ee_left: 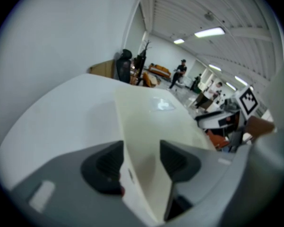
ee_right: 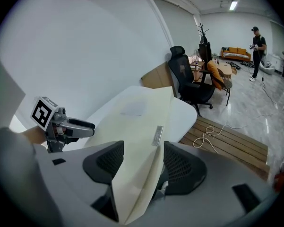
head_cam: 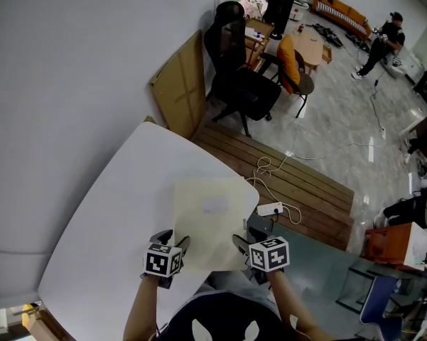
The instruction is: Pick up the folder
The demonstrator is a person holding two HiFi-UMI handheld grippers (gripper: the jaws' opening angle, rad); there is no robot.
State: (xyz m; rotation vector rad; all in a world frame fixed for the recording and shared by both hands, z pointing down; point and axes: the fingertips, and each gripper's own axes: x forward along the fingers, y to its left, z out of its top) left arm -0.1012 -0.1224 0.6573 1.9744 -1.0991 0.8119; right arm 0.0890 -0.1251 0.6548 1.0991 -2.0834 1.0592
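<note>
A cream folder (head_cam: 206, 222) lies on the white table (head_cam: 114, 212), its near edge sticking out past the table's rim toward me. My left gripper (head_cam: 172, 240) straddles the near left corner. In the left gripper view the folder (ee_left: 151, 117) runs up between the open jaws of that gripper (ee_left: 141, 162), close against the left pad, with a gap at the right pad. My right gripper (head_cam: 247, 236) straddles the near right corner. In the right gripper view the folder's (ee_right: 137, 122) edge passes between that gripper's (ee_right: 142, 167) wide-set pads, which do not press on it.
A wooden platform (head_cam: 305, 190) with a white power strip (head_cam: 270, 209) and loose cable lies beyond the table's right edge. Behind it stand a black office chair (head_cam: 238, 77) and a cardboard sheet (head_cam: 181, 87) against the wall. A person (head_cam: 384, 45) is far across the room.
</note>
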